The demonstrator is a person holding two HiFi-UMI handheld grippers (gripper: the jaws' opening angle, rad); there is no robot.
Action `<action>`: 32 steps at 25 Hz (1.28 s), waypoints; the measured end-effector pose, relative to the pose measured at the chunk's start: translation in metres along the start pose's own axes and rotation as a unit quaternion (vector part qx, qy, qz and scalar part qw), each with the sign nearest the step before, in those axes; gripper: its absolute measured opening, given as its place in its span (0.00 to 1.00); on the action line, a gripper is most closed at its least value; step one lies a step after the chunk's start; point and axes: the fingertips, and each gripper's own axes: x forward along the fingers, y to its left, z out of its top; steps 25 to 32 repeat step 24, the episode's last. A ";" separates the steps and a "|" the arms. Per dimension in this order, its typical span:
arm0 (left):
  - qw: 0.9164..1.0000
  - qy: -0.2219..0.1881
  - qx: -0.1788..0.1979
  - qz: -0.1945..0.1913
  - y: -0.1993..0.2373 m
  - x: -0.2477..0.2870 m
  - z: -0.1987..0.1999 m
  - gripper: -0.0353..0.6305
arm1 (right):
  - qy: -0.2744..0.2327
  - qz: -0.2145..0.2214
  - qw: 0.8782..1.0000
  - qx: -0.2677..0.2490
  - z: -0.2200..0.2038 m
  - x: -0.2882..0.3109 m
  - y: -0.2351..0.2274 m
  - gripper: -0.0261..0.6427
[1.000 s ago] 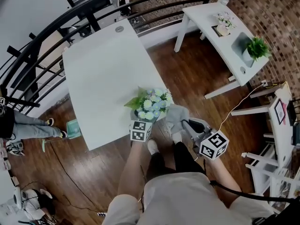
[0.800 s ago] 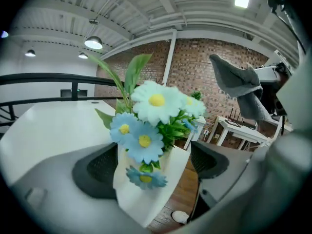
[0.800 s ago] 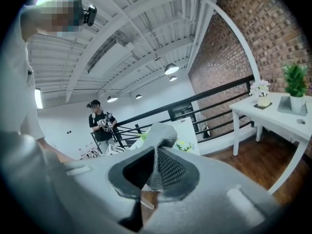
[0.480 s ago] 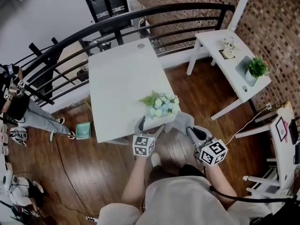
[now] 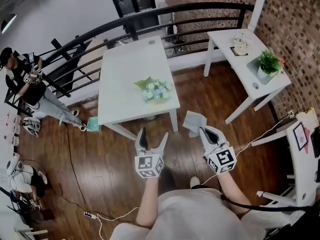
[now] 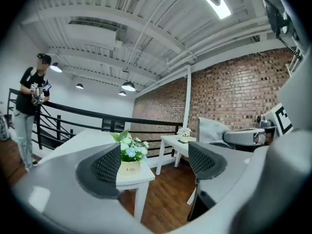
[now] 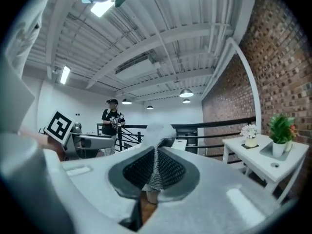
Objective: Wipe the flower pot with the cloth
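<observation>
- While the flower pot (image 5: 158, 99) stands on the white table (image 5: 125, 64), close to the table's near edge and toward its right corner, both grippers are off the table on the person's side. They are over the wooden floor and well apart from the table. No wiping contact exists at this moment.
- Left gripper (image 5: 153, 134): the jaws are partly spread and have just been closing, with nothing between them. The pot shows only far beyond the gap. Risk: with no support so near the table's edge, the pot could slide off or tip under a sideways wipe.
- Right gripper (image 5: 205, 133): the jaws are pressed together on a fold of the cloth (image 5: 193, 121), which sticks out toward the table's near right corner. Risk: only a small part appears pinched, so drag against the pot could pull the cloth out of the pads.
- Flowers (image 5: 154, 88) spread wider than the pot beneath them. Risk: loose cloth may snag the blooms and drag the pot toward the table's edge.
- Cable (image 5: 265, 133): it trails across the floor, right of the table's near right corner. Risk: a foot could catch it while the person steps up to the table, jolting the approach.
</observation>
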 end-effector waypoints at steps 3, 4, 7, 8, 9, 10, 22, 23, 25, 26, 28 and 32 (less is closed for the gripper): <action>1.000 0.005 0.022 0.003 -0.042 -0.032 0.008 0.73 | 0.009 -0.005 0.999 0.035 -0.002 -0.044 -0.004 0.05; 1.000 0.007 0.028 0.004 -0.052 -0.038 0.013 0.73 | 0.009 -0.008 0.999 0.038 0.003 -0.054 -0.005 0.05; 0.999 -0.003 0.036 -0.001 -0.076 -0.051 0.027 0.70 | -0.006 -0.017 0.999 0.035 0.018 -0.076 -0.010 0.05; 0.999 -0.008 0.040 -0.004 -0.084 -0.056 0.025 0.69 | -0.014 -0.019 0.999 0.031 0.019 -0.084 -0.010 0.05; 0.999 -0.012 0.043 -0.005 -0.091 -0.061 0.022 0.68 | -0.021 -0.019 0.999 0.025 0.019 -0.091 -0.011 0.05; 0.999 -0.015 0.043 -0.006 -0.097 -0.065 0.017 0.68 | -0.024 -0.019 0.999 0.021 0.018 -0.097 -0.010 0.05; 0.999 -0.041 0.020 0.025 -0.081 -0.127 0.008 0.68 | -0.003 0.041 0.999 0.002 0.003 -0.103 0.057 0.05; 0.998 -0.043 0.018 0.029 -0.076 -0.134 0.003 0.68 | -0.002 0.047 0.999 -0.003 -0.002 -0.103 0.066 0.05; 0.998 -0.045 0.016 0.033 -0.072 -0.142 -0.002 0.68 | -0.002 0.053 0.999 -0.007 -0.006 -0.103 0.075 0.05; 0.998 -0.045 0.016 0.033 -0.072 -0.142 -0.002 0.68 | -0.002 0.053 0.999 -0.007 -0.006 -0.103 0.075 0.05; 0.998 -0.045 0.016 0.033 -0.072 -0.142 -0.002 0.68 | -0.002 0.053 0.999 -0.007 -0.006 -0.103 0.075 0.05; 0.998 -0.045 0.016 0.033 -0.072 -0.142 -0.002 0.68 | -0.002 0.053 0.999 -0.007 -0.006 -0.103 0.075 0.05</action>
